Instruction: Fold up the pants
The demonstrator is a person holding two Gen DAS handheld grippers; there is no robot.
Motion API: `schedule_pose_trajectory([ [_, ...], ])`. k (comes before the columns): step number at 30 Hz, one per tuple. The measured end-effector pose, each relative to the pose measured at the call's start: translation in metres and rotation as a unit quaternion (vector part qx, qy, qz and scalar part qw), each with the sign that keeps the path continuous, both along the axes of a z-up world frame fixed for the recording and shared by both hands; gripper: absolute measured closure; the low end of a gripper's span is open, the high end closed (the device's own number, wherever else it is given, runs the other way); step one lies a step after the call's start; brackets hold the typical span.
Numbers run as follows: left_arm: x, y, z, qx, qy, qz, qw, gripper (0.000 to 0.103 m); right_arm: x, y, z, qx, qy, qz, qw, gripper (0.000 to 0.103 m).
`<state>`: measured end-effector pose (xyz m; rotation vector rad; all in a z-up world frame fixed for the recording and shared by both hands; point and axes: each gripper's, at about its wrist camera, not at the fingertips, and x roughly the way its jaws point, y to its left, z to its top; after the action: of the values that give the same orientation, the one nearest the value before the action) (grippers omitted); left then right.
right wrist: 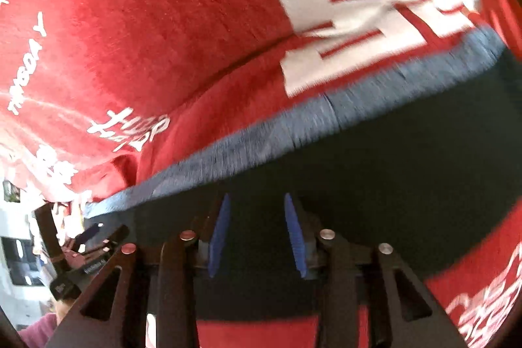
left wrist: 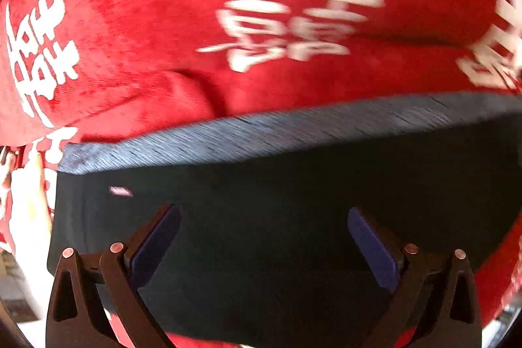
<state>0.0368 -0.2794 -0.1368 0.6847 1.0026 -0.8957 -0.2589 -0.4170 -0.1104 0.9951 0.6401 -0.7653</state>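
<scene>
Pants (left wrist: 277, 194), dark navy, lie spread over a red cloth (left wrist: 137, 22) printed with white characters (left wrist: 290, 18). Far edge is a lighter blue-grey ribbed band (left wrist: 293, 126), running straight across the left wrist view and slanting up to the right in the right wrist view. Small pale tag or mark (left wrist: 120, 191) on the dark fabric near the left edge. Both views blurred.

Left hand-held gripper (left wrist: 264, 217): released, blue pads (left wrist: 156, 237) spread wide above the pants, nothing between them.

Right hand-held gripper (right wrist: 257, 204): pads (right wrist: 295, 237) parted by a narrower gap, no fabric pinched; dark cloth lies under them.

Red cloth wrinkled beyond the band, covers the whole surface. Lower left of the right wrist view: the other gripper's black frame and a bit of pinkish sleeve (right wrist: 39, 330).
</scene>
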Motion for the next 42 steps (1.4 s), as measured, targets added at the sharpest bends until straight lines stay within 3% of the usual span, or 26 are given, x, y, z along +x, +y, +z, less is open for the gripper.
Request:
schedule_pose_trajectory([
  [6, -0.054, -0.007, 0.001, 0.002, 0.01, -0.032, 0.9994, 0.0, -0.044, 0.035, -0.02, 0.034, -0.011, -0.026, 0.999, 0.062],
  [12, -0.08, -0.021, 0.01, -0.014, 0.028, -0.027, 0.9992, 0.0, -0.089, 0.038, -0.027, 0.045, -0.012, -0.068, 0.997, 0.062],
  [16, -0.09, -0.036, -0.013, 0.017, 0.017, -0.031, 0.9992, 0.0, -0.121, 0.032, -0.029, 0.047, -0.026, -0.105, 0.993, 0.062],
  [22, -0.088, -0.03, -0.017, 0.004, 0.03, -0.006, 0.9995, 0.0, -0.154, 0.009, -0.024, 0.025, -0.018, -0.133, 0.991, 0.062],
  [29, -0.096, -0.03, -0.014, 0.014, 0.0, -0.004, 0.9999, 0.0, -0.215, -0.026, -0.031, 0.04, -0.021, -0.247, 0.968, 0.062],
  [32, -0.097, -0.028, -0.012, 0.016, 0.004, 0.003, 0.9999, 0.0, -0.23, -0.036, -0.039, 0.053, -0.039, -0.266, 0.962, 0.062],
  [35, -0.099, -0.028, -0.012, 0.02, 0.0, 0.007, 0.9998, 0.0, -0.233, -0.046, -0.033, 0.033, -0.045, -0.254, 0.966, 0.094],
  [39, -0.1, -0.031, -0.014, 0.024, -0.015, 0.009, 0.9995, 0.0, -0.217, -0.05, -0.005, -0.043, -0.013, -0.194, 0.98, 0.094],
  [42, -0.102, -0.03, -0.012, 0.027, -0.018, 0.014, 0.9994, 0.0, -0.22, -0.058, -0.018, -0.022, 0.003, -0.197, 0.98, 0.094],
])
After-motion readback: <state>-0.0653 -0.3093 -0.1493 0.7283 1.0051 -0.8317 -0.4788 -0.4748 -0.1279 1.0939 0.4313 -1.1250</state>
